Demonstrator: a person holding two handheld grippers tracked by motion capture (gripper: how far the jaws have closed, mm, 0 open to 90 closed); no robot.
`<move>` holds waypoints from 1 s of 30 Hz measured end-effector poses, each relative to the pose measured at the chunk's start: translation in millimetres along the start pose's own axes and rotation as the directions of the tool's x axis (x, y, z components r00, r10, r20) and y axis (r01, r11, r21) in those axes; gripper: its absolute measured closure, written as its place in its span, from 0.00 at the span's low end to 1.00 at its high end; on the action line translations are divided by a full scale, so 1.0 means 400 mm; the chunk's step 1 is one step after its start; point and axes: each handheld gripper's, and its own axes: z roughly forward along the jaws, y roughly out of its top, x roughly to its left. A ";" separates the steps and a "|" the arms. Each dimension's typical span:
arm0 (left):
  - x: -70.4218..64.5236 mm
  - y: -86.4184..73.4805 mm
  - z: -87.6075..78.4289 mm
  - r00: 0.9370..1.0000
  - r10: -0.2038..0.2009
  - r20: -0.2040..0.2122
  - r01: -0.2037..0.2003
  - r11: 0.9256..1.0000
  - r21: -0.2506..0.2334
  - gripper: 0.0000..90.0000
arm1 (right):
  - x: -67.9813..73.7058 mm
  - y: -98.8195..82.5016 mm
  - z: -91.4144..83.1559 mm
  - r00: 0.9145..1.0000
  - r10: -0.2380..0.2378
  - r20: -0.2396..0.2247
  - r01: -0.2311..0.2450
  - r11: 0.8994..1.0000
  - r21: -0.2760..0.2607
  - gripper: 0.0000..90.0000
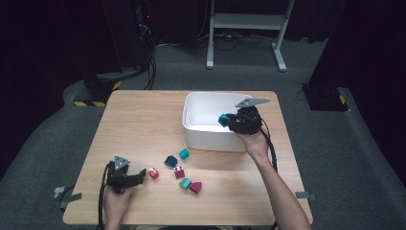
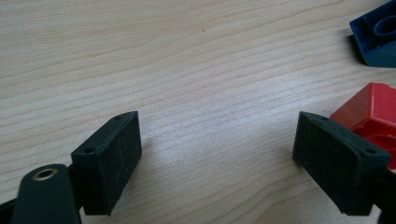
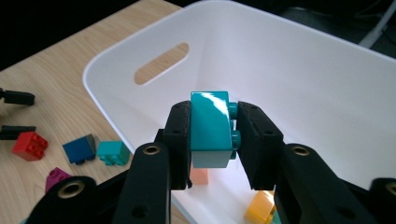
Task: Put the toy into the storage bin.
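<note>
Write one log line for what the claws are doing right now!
right claw: shut on teal brick, over white bin | left claw: open, beside red brick | table: loose bricks left

Bare wood lies between the left gripper [image 2: 217, 154] fingers and ahead of them. A red brick [image 2: 373, 114] sits just behind the right-hand finger; a dark blue brick [image 2: 376, 39] lies further ahead on that side. Below the right gripper [image 3: 212, 140] fingers the white bin [image 3: 299, 79] is mostly open; an orange brick [image 3: 259, 207] and a peach brick [image 3: 200, 176] lie on its floor.
</note>
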 end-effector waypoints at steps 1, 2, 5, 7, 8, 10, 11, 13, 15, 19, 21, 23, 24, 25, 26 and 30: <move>0.000 0.000 0.000 1.000 0.000 0.000 0.000 1.000 0.000 0.17 | -0.002 -0.001 0.003 1.000 0.006 0.006 -0.006 1.000 0.010 0.73; 0.000 0.000 0.000 1.000 0.000 0.000 0.000 1.000 0.000 0.17 | -0.006 -0.003 0.007 1.000 0.013 0.010 -0.014 1.000 0.021 0.71; 0.000 0.000 0.000 1.000 0.000 0.000 0.000 1.000 0.000 0.17 | -0.013 -0.005 0.009 0.999 0.033 0.008 -0.033 0.999 0.021 0.68; 0.000 0.000 0.000 1.000 0.000 0.000 0.000 1.000 0.000 0.17 | -0.013 -0.005 0.006 0.999 0.034 0.011 -0.034 0.999 0.021 0.66; 0.000 0.000 0.000 1.000 0.001 0.000 -0.001 1.000 0.000 0.17 | -0.012 -0.005 0.004 0.999 0.035 0.013 -0.035 0.999 0.020 0.66; 0.000 0.000 0.000 1.000 0.000 0.000 0.000 1.000 0.000 0.17 | -0.008 -0.005 -0.001 0.999 0.034 0.009 -0.034 0.999 0.014 0.65; 0.000 0.000 0.000 1.000 0.000 0.000 0.000 1.000 0.000 0.17 | -0.006 -0.005 -0.003 1.000 0.031 0.003 -0.031 0.999 0.006 0.64; 0.000 0.000 0.000 1.000 0.000 0.000 0.000 1.000 0.000 0.17 | 0.001 -0.005 -0.010 1.000 0.025 0.005 -0.026 1.000 0.001 0.61; 0.000 0.000 0.000 1.000 0.001 0.000 -0.001 1.000 0.000 0.17 | 0.007 -0.004 -0.015 1.000 0.024 0.004 -0.024 1.000 -0.004 0.60; 0.000 0.000 0.000 1.000 0.000 0.000 0.000 1.000 0.000 0.17 | 0.031 -0.009 -0.034 1.000 0.010 -0.013 -0.011 0.999 -0.041 0.59; 0.000 0.000 0.000 1.000 0.000 0.000 0.000 1.000 0.000 0.17 | 0.046 -0.019 -0.039 1.000 -0.001 -0.026 -0.001 0.999 -0.047 0.58; 0.000 0.000 0.000 1.000 0.000 0.000 0.000 1.000 0.000 0.17 | 0.058 -0.030 -0.046 0.999 -0.005 -0.042 0.002 0.998 -0.056 0.58; 0.000 0.000 0.000 1.000 0.000 0.000 0.000 1.000 0.000 0.17 | 0.063 -0.034 -0.050 0.999 -0.007 -0.047 0.004 0.998 -0.062 0.58; 0.000 0.000 0.000 1.000 0.000 0.000 0.000 1.000 0.000 0.17 | 0.068 -0.038 -0.053 0.999 -0.006 -0.050 0.003 0.998 -0.065 0.58; 0.000 0.000 0.000 1.000 0.000 0.000 0.000 1.000 0.000 0.17 | 0.077 -0.046 -0.058 0.998 -0.013 -0.057 0.009 0.997 -0.075 0.58; 0.000 0.000 0.000 1.000 0.001 0.000 -0.001 1.000 0.000 0.17 | 0.091 -0.057 -0.067 0.998 -0.012 -0.069 0.006 0.996 -0.088 0.58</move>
